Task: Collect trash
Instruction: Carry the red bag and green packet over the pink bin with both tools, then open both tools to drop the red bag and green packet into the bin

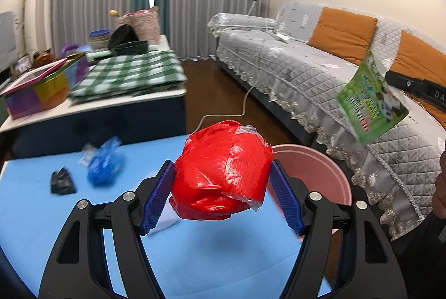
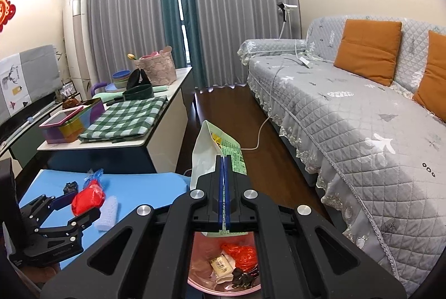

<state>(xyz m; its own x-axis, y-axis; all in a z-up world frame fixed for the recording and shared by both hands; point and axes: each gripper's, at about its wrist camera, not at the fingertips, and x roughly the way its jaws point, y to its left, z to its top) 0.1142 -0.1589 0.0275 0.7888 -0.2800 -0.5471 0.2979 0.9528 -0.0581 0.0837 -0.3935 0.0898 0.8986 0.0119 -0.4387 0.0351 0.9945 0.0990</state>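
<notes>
My left gripper (image 1: 221, 169) is shut on a red crumpled plastic ball (image 1: 220, 173), its blue pads pressing both sides, a little above the blue mat (image 1: 41, 209). The right wrist view also shows that ball (image 2: 87, 200) in the left gripper (image 2: 80, 201). My right gripper (image 2: 224, 159) is shut on a green and white wrapper (image 2: 207, 148), held over the pink bin (image 2: 195, 281), which holds several scraps. From the left wrist view the wrapper (image 1: 370, 101) hangs at the right, beyond the bin (image 1: 315, 168). A blue crumpled bag (image 1: 104, 165) and a black scrap (image 1: 62, 183) lie on the mat.
A white foam net (image 2: 107, 212) lies on the mat beside the left gripper. A low table (image 2: 133, 144) with a green checked cloth (image 2: 125, 117) stands behind the mat. A grey sofa (image 2: 362, 117) fills the right side. A white cable (image 2: 259, 137) runs across the wooden floor.
</notes>
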